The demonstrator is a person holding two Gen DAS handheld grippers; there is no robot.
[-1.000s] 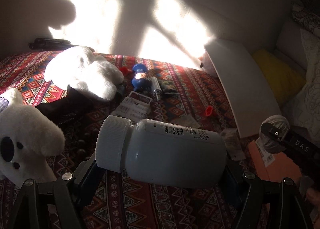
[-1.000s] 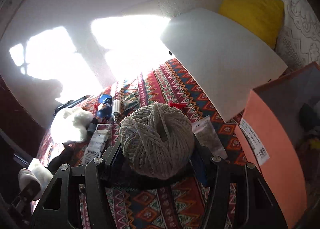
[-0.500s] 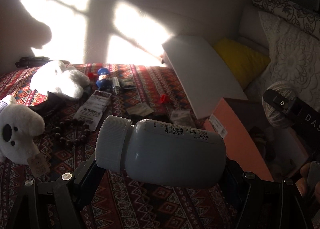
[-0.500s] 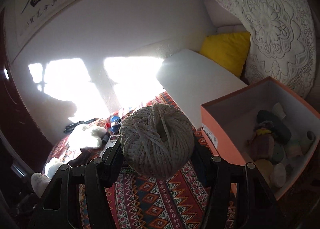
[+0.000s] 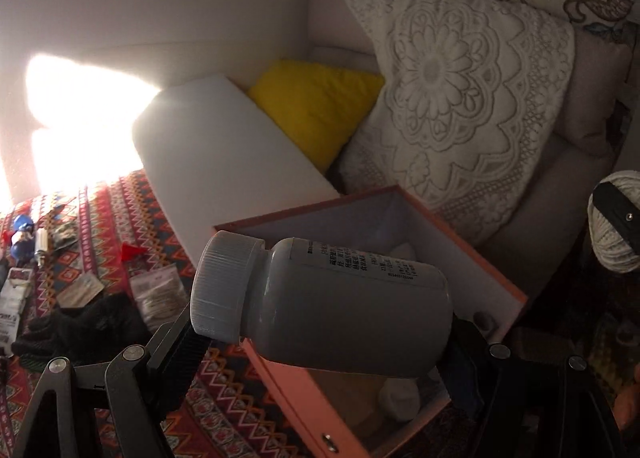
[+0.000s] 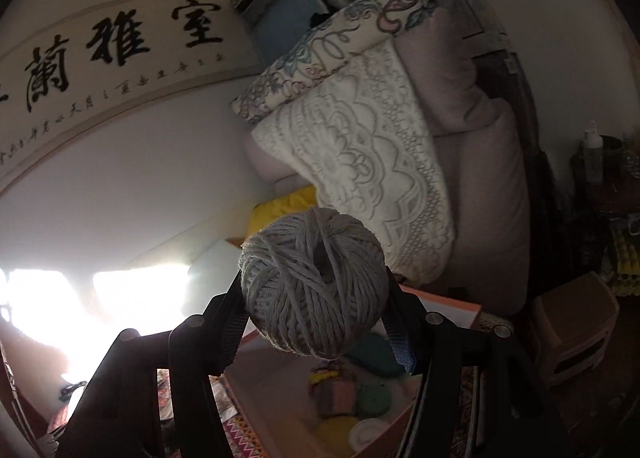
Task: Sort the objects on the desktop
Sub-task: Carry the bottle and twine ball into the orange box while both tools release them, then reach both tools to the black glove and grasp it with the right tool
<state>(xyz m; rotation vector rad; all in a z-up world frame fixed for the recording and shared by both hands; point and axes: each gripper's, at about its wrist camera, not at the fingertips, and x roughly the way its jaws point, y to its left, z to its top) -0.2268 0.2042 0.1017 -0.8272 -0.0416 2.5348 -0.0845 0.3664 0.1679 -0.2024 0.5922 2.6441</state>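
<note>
While both hands hung over the open orange box [image 5: 472,254], each already carried something to drop in. The left gripper [image 5: 320,322] had its fingers spread wide and clamped end to end on a grey bottle [image 5: 340,310], one finger on the ribbed cap and the other on the base, so the bottle's long axis ran straight across from finger to finger, the cap end riding a little higher. From that wrist view the bottle hung directly above the box's near wall, with the white interior showing behind and beneath it. The right gripper [image 6: 316,294] pinched a ball of string [image 6: 314,284] between its fingers at a narrower spread. Below and just beyond that ball lay the inside of the box [image 6: 440,304], where a green round piece, a yellow one, a white lid and a small striped toy already sat. In the left wrist view the ball of string [image 5: 612,226] showed at the right edge, out past the box's far right side, so I judged the bottle the nearer of the two to a clean release. The box stood at the right-hand edge of the patterned cloth [image 5: 100,214], against a white board [image 5: 224,154] and a yellow cushion [image 5: 316,102]. Small packets and a dark glove remained unsorted on the cloth farther left.
</note>
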